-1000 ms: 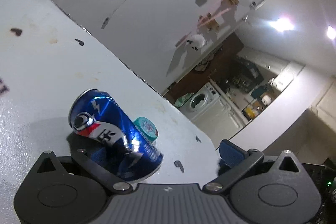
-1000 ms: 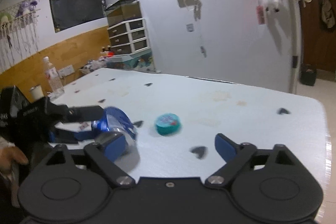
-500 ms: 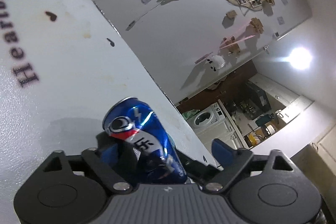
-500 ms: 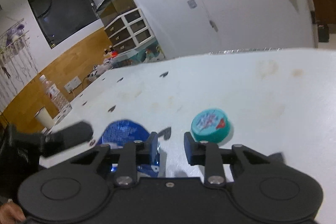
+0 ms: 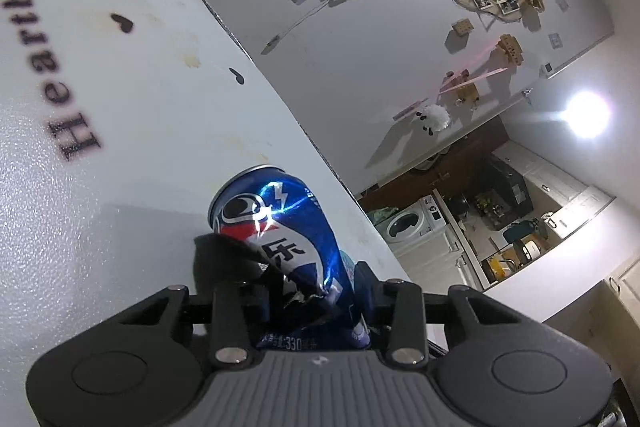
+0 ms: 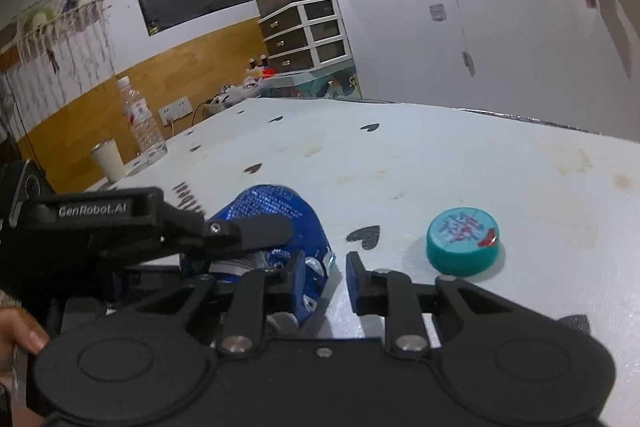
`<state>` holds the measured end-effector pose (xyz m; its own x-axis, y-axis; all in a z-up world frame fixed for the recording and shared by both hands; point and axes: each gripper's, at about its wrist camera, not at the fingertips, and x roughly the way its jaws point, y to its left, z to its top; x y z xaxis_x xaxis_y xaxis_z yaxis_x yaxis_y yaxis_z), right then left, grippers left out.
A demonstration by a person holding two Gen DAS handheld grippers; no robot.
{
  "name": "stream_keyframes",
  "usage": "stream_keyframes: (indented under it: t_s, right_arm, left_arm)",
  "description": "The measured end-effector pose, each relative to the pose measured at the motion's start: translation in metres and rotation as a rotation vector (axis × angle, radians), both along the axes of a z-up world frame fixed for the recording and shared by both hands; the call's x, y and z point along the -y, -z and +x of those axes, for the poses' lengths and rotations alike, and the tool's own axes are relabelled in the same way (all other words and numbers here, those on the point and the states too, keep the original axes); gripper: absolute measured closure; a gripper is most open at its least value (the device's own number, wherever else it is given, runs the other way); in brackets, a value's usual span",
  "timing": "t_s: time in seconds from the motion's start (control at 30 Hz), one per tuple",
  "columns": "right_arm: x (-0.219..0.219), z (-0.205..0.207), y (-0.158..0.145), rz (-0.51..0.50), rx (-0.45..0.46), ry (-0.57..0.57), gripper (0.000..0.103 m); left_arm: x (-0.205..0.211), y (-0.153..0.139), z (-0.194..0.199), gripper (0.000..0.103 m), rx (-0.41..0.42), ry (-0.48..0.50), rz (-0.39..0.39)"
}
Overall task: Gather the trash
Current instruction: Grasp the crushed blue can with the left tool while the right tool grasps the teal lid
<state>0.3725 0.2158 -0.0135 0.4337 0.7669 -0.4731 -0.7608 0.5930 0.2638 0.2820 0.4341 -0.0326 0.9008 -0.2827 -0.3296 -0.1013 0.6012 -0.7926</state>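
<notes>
Crushed blue can point(image 6: 276, 223) in left hand-held gripper point(image 6: 256, 247), teal cap point(image 6: 463, 241) beside.

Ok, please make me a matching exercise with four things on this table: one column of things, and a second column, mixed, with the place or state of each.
Things:
1. blue can
2. teal cap
3. water bottle
4. white cup

Place or state:
A. lying flat on the table, nothing touching it
B. tall and clear, standing at the far edge
C. between the fingers of the left hand-held gripper
D. short, standing next to the bottle

Pairs: 1-C, 2-A, 3-B, 4-D.

The left hand-held gripper's jaws have just been closing, with the can between them.
</notes>
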Motion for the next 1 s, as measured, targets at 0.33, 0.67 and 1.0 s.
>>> stream_keyframes:
  t_s: [0.33,0.67,1.0]
  right_arm:
    - [0.030,0.025,-0.023,-0.038,0.089,0.222,0.052]
    - [0.002,0.052,-0.002,-0.220,0.115,0.269,0.023]
    - [-0.011,0.052,0.005,-0.267,0.121,0.204,0.054]
  left_arm:
    - [0.017,-0.021,-0.010,0.069,0.007,-0.046,0.201]
    - [0.038,-0.040,-0.017,0.070,0.031,-0.062,0.408]
    - [0.040,-0.042,-0.015,0.070,0.011,-0.075,0.445]
